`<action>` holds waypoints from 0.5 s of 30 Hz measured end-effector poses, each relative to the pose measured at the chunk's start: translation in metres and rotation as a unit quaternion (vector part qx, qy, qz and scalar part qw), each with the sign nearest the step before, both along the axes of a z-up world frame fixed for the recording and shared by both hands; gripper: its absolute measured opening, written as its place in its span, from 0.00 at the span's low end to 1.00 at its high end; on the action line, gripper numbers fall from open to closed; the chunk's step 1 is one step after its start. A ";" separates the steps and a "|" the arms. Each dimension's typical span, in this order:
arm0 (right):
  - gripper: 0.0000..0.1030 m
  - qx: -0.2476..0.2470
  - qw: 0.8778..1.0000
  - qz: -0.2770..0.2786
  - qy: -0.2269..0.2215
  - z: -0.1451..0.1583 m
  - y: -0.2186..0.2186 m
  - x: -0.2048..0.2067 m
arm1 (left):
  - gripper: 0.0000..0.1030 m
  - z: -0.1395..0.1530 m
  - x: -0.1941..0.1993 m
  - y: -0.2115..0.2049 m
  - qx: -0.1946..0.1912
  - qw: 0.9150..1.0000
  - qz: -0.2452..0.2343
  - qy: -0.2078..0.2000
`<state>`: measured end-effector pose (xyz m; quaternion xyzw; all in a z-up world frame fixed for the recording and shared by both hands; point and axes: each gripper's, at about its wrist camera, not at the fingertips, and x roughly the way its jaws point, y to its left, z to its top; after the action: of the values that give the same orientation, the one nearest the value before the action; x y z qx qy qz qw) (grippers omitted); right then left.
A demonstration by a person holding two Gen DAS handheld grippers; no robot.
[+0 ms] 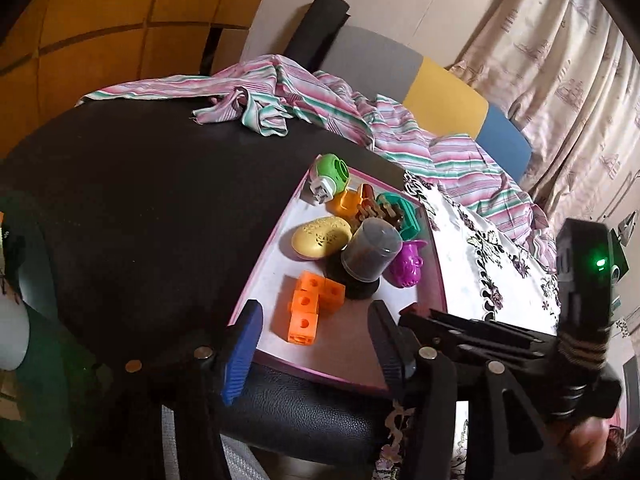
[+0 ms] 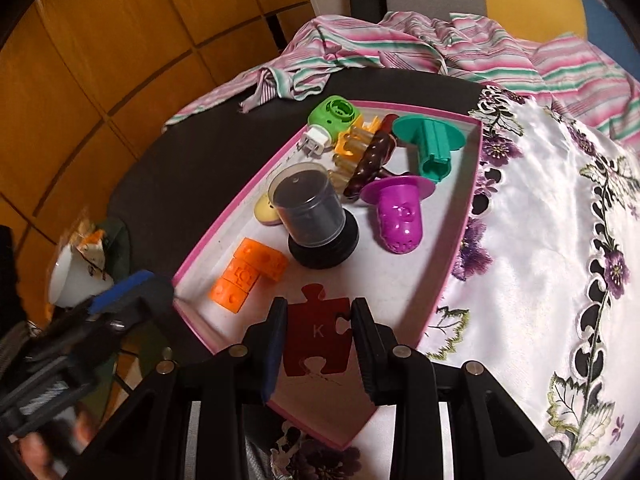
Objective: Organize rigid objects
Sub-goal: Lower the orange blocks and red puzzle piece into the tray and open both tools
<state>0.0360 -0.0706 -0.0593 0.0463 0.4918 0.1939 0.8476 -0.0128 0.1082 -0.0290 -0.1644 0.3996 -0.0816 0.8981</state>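
Observation:
A pink-rimmed white tray (image 2: 464, 216) holds orange linked cubes (image 2: 244, 276), a clear cup on a black lid (image 2: 308, 216), a purple perforated cup (image 2: 400, 216), a teal flanged piece (image 2: 432, 148), a green plug-in device (image 2: 332, 120), an orange comb-like piece (image 2: 352, 144) and a yellow oval case (image 1: 320, 238). My right gripper (image 2: 318, 332) is shut on a red puzzle piece (image 2: 316, 334) marked K, held over the tray's near end. My left gripper (image 1: 316, 340) is open and empty at the tray's near edge, by the orange cubes (image 1: 314, 308).
The tray (image 1: 432, 280) rests on a dark round seat (image 1: 140, 220) beside a white floral cloth (image 2: 540, 240). A striped pink cloth (image 2: 440, 52) lies behind. A white mug (image 2: 74, 284) stands at the left, below the seat. Wooden panels (image 2: 100, 40) are behind.

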 end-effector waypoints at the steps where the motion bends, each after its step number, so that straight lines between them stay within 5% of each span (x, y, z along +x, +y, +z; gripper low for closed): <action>1: 0.32 -0.006 1.000 0.002 -0.003 0.000 0.003 0.000 | 0.54 0.002 -0.001 0.001 -0.001 1.000 0.001 -0.001; 9: 0.32 -0.037 0.999 0.010 -0.003 -0.009 0.019 0.006 | 0.54 0.019 -0.012 -0.002 0.027 0.999 0.000 -0.020; 15: 0.32 -0.041 0.999 0.004 -0.001 -0.016 0.020 0.010 | 0.54 0.030 -0.020 -0.009 0.120 0.991 0.044 -0.047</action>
<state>0.0460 -0.0508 -0.0751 0.0091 0.4990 0.1771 0.8482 -0.0332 0.0995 0.0014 -0.0689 0.3567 -0.0015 0.9317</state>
